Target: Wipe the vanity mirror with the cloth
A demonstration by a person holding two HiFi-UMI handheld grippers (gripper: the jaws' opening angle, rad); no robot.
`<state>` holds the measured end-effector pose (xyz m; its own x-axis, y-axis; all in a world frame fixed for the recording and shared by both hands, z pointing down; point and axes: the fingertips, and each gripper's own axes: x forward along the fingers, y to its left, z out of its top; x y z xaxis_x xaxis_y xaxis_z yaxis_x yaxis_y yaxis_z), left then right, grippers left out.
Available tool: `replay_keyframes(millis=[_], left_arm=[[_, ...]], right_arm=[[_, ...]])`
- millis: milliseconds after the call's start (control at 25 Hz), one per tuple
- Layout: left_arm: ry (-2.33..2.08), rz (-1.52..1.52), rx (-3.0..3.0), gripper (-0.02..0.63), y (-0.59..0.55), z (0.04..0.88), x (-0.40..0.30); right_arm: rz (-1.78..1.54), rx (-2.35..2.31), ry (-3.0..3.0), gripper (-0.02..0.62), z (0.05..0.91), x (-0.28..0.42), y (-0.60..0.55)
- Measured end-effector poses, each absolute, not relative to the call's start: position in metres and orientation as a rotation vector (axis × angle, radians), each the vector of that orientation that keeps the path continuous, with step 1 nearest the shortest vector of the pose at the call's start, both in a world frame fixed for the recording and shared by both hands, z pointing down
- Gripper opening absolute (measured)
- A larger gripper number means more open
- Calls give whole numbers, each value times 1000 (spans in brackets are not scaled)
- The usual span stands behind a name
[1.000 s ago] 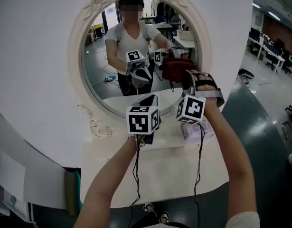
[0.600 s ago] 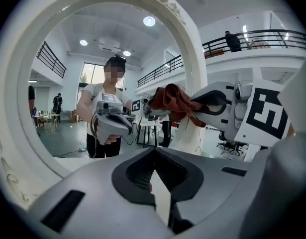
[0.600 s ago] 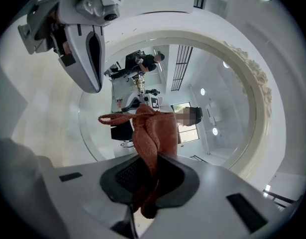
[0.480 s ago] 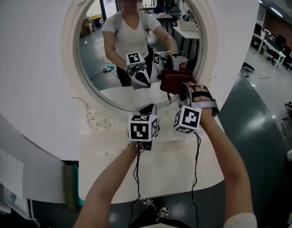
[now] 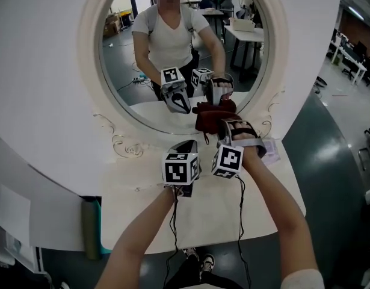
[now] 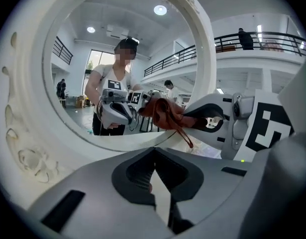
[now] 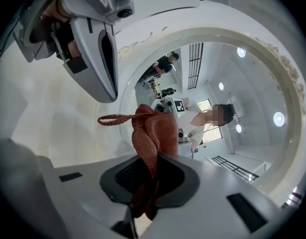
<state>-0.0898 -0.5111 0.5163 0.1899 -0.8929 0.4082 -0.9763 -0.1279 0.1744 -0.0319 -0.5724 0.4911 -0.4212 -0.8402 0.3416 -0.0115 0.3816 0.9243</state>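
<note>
Down the vanity mirror (image 5: 121, 80) my cloth (image 5: 210, 117) has slid, now bunched against its bottom rim and pinched in my right gripper (image 5: 219, 124). My left gripper (image 5: 186, 147) hangs just below that rim, jaws pressed together on nothing.

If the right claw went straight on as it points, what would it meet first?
The cloth in the right claw would likely meet the mirror near its lower rim first; depth is unclear.
</note>
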Motion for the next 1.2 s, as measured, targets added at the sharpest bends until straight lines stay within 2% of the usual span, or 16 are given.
replay_keyframes(millis=[360, 600, 1000, 1200], left_arm=[[-1744, 276, 1991, 11, -490, 550, -115], [-1756, 264, 1959, 11, -483, 558, -126], [-1787, 182, 1954, 11, -463, 526, -134], [-1885, 164, 2018, 11, -442, 482, -132]], right_arm=[[-1010, 610, -1767, 63, 552, -53, -554], [-973, 607, -1790, 63, 559, -56, -551], [-900, 722, -1950, 63, 516, -51, -529], [-719, 863, -2194, 63, 469, -43, -502]])
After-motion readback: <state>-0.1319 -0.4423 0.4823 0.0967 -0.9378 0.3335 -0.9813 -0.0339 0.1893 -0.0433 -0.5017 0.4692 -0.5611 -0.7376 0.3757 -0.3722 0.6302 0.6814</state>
